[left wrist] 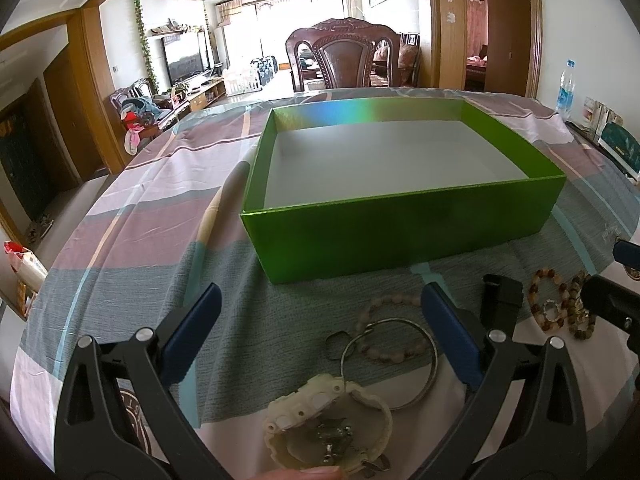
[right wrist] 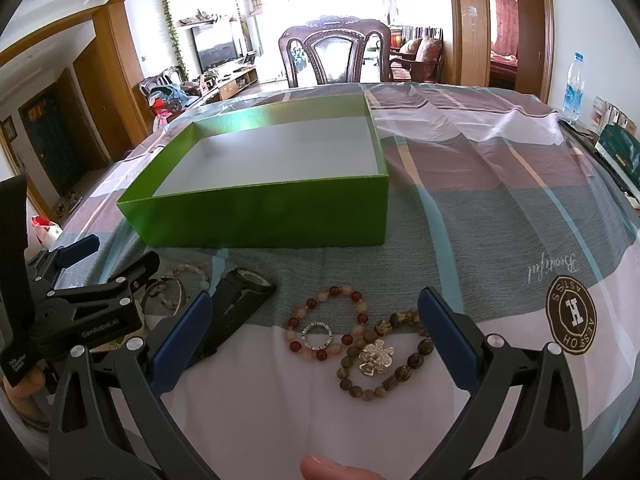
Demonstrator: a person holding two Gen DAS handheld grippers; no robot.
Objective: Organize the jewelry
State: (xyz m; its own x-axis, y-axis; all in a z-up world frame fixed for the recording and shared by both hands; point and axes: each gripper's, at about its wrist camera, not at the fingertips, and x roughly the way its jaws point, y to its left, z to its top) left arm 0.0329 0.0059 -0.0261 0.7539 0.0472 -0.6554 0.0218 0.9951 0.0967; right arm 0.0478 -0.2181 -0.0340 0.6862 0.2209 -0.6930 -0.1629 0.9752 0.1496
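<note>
An open green box [left wrist: 400,232] with a white inside stands in the middle of the table, holding nothing. My left gripper [left wrist: 320,296] is open just above a white watch [left wrist: 328,428], a silver bangle [left wrist: 430,364], a pale bead bracelet [left wrist: 384,302] and a small ring [left wrist: 338,342]. A black watch [right wrist: 240,300] lies between the two groups. My right gripper [right wrist: 316,298] is open over a red bead bracelet [right wrist: 334,291], a silver ring [right wrist: 306,336], a brown bead bracelet [right wrist: 416,360] and a silver charm [right wrist: 374,356]. The left gripper [right wrist: 126,249] shows at the left.
A striped cloth [right wrist: 500,208] covers the round table. A water bottle [right wrist: 574,84] and some boxes [right wrist: 618,148] stand at the far right edge. A carved wooden chair [right wrist: 332,56] sits behind the table. A thumb [right wrist: 336,468] shows at the bottom.
</note>
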